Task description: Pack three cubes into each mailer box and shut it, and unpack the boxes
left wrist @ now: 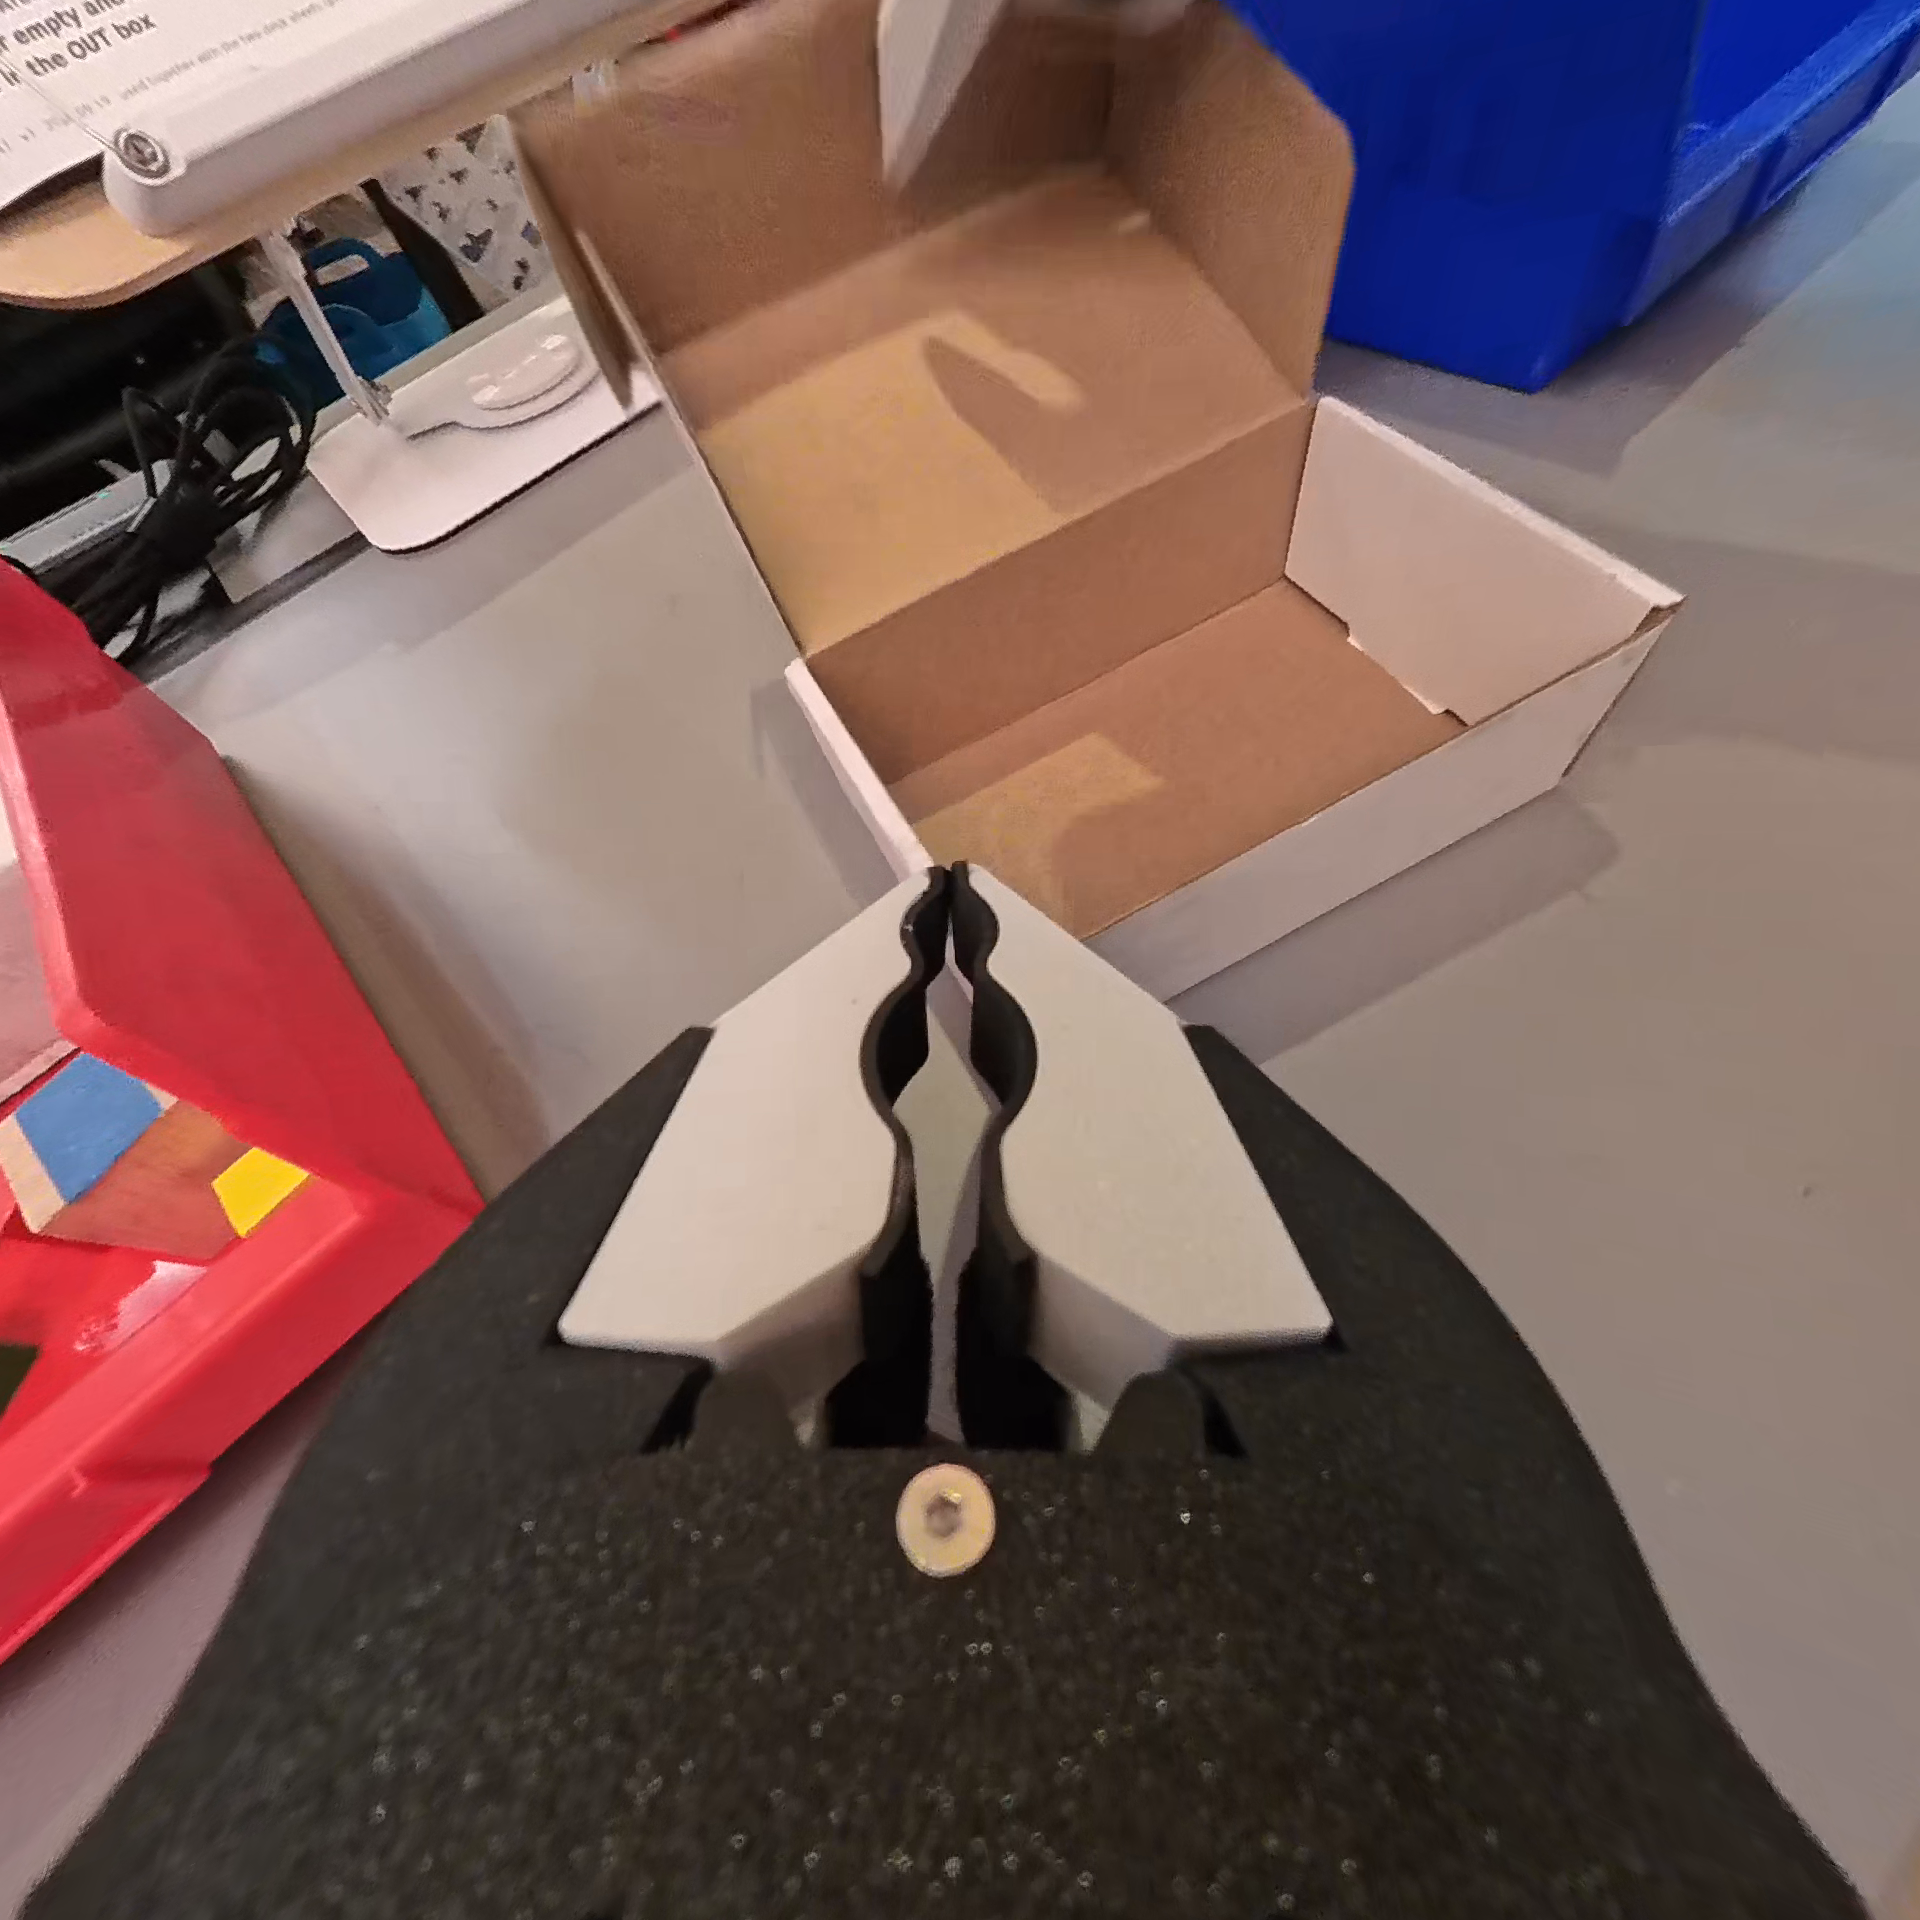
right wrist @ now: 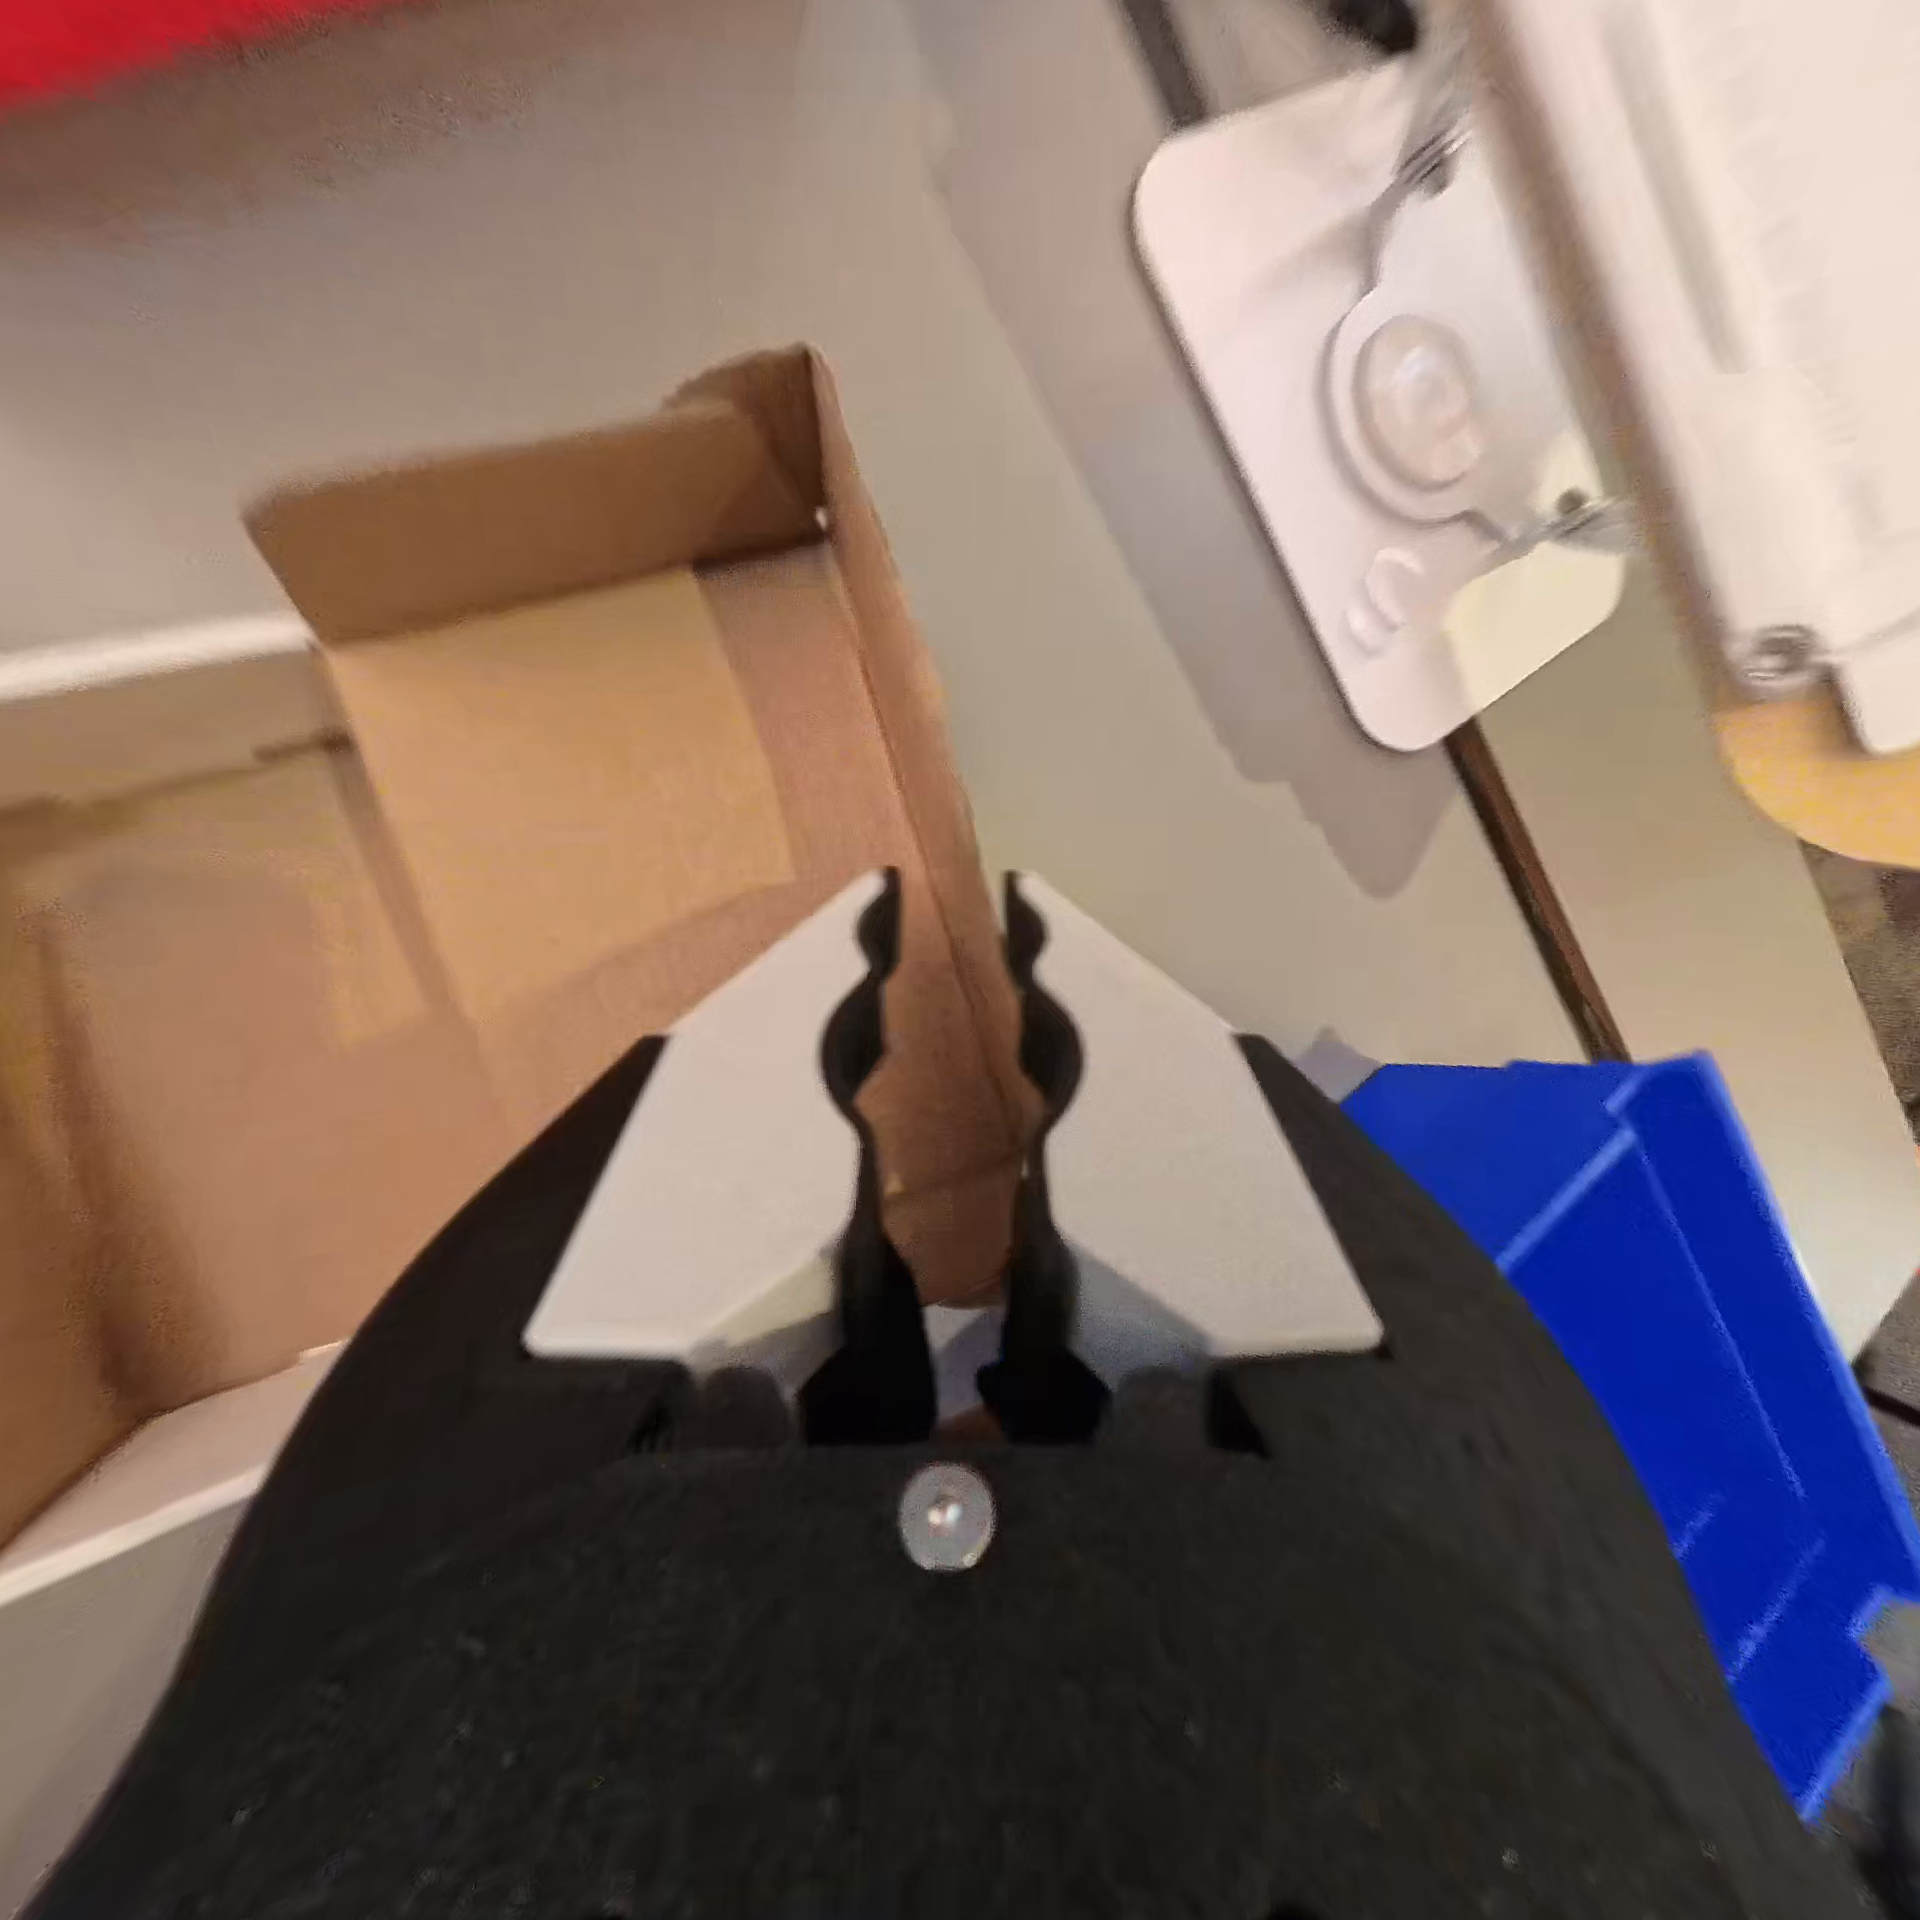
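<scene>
An open white mailer box with a brown inside stands on the grey table and has nothing in it. Its lid stands up at the back. My left gripper is shut and empty, just over the box's near left corner. My right gripper is a little open, with the lid's brown side flap between its fingers; the gap is wider than the cardboard. One of its grey fingers shows blurred at the lid's top. Painted wooden cubes lie in a red bin at the left.
A blue bin stands behind the box on the right and also shows in the right wrist view. A white stand base and black cables are at the back left. A sheet with writing is at the top left. Spacing between my two grippers at the tips: around 20 cm. The white stand base is closer to my right gripper, around 30 cm from its tips; the left tips are 40 cm off.
</scene>
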Tool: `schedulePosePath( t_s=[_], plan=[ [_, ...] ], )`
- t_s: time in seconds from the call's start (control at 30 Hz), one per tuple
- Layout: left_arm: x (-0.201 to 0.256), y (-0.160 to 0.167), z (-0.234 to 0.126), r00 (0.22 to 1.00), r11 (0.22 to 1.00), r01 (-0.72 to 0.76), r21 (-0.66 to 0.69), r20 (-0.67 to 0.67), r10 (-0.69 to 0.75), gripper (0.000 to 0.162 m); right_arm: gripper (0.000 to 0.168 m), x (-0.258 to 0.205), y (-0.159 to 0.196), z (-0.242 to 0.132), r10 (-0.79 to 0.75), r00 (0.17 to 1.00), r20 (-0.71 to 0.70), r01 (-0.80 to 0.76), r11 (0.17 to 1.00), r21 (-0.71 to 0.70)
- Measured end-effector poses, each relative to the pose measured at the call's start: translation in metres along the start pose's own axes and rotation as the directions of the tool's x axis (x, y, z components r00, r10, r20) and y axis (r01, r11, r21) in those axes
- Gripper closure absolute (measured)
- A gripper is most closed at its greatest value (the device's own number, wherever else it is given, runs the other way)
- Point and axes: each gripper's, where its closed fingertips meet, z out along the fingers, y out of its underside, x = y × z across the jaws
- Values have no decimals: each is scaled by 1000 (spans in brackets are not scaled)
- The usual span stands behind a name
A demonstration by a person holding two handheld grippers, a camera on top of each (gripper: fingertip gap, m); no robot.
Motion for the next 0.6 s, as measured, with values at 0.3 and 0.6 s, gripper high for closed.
schedulePosePath(
  t_s=[0.3,0.6],
  plan=[
    [1,-1,2,1000,1000,-3,-1,6,3,162,90,-57,21,-167,197,962,190,-256,892,372],
    [-2,-2,5,999,999,-32,-6,10,32,162,32,-149,95,-64,208,948,242,-293,867,402]
  ],
)
